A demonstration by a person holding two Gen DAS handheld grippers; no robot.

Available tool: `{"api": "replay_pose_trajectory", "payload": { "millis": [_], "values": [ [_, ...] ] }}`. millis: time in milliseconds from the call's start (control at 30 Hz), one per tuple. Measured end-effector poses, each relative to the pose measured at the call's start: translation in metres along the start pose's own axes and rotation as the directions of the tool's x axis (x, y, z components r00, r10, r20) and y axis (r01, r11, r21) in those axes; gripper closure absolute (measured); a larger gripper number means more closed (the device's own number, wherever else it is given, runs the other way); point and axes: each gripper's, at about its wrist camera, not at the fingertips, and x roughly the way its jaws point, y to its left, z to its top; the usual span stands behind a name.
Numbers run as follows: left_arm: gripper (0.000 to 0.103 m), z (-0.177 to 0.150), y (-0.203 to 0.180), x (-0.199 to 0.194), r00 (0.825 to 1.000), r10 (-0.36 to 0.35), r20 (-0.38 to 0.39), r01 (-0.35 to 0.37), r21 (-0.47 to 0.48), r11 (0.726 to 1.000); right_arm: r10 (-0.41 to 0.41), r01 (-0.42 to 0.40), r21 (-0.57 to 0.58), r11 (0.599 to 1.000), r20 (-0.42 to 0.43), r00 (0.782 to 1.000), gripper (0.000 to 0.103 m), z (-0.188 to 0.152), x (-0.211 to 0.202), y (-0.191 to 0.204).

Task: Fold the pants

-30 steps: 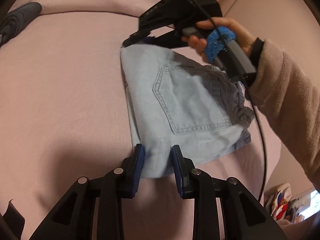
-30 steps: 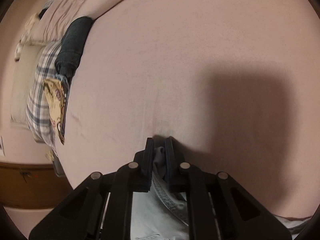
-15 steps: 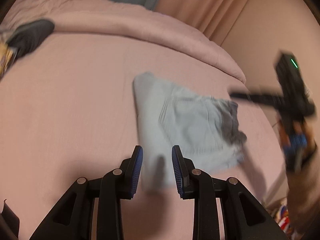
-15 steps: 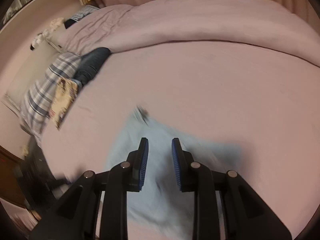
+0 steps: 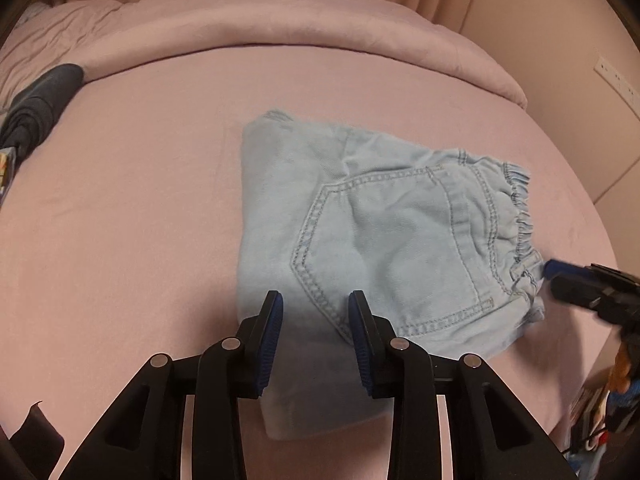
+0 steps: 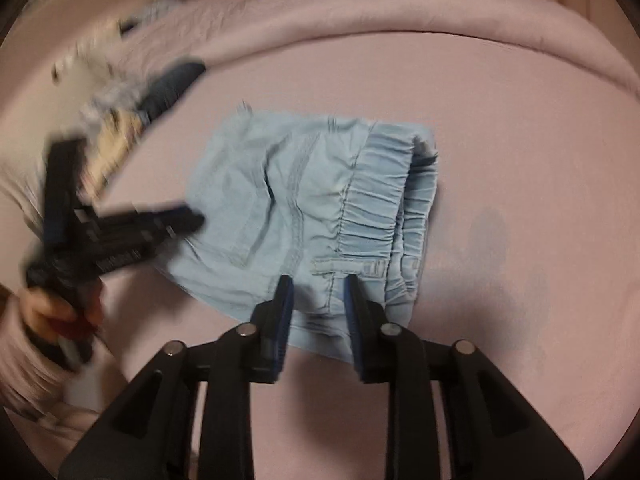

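The pants [image 5: 380, 240] lie folded on the bed [image 5: 120, 208], long axis running crosswise ahead of the left tongs [image 5: 316, 336]. Both tongs are spread and empty. The right tongs [image 6: 318, 320] sit at the waistband [image 6: 372, 204] end, nearer it.

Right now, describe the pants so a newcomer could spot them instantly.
On the pink bed sheet, near its middle, lies a folded bundle: the light-blue denim pants. A stitched back pocket faces up beside a gathered elastic waistband; the dark garment at the bed's edge is plain and much darker.
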Motion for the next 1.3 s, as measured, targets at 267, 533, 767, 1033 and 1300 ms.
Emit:
{"api": "replay_pose_trajectory", "payload": {
  "millis": [267, 533, 767, 1033, 1300],
  "values": [
    [0.044, -0.007, 0.013, -0.016, 0.999, 0.024, 0.022, -0.023, -0.039, 0.999, 0.1, -0.122, 0.318, 0.94, 0.084, 0.991, 0.041, -0.004, -0.007, -0.063],
    [0.035, 0.001, 0.021, -0.009, 0.999, 0.029, 0.019, -0.028, -0.073, 0.997, 0.124, -0.135, 0.378, 0.916, 0.054, 0.991, 0.033, -0.008, 0.003, -0.086],
    [0.035, 0.003, 0.026, 0.0, 1.0, 0.004, -0.009, -0.005, -0.105, 0.994, 0.122, -0.119, 0.368, 0.922, 0.015, 0.992, 0.031, -0.008, 0.012, -0.077],
    [0.035, 0.003, 0.041, 0.011, 0.993, -0.11, -0.048, 0.098, -0.207, 0.973, 0.121, -0.11, 0.383, 0.917, -0.004, 0.993, 0.033, -0.007, 0.014, -0.082],
    [0.032, 0.005, 0.045, 0.023, 0.978, -0.201, -0.053, 0.183, -0.236, 0.954, 0.118, -0.1, 0.388, 0.916, -0.021, 0.993, 0.031, -0.007, 0.02, -0.088]
  ]
}}
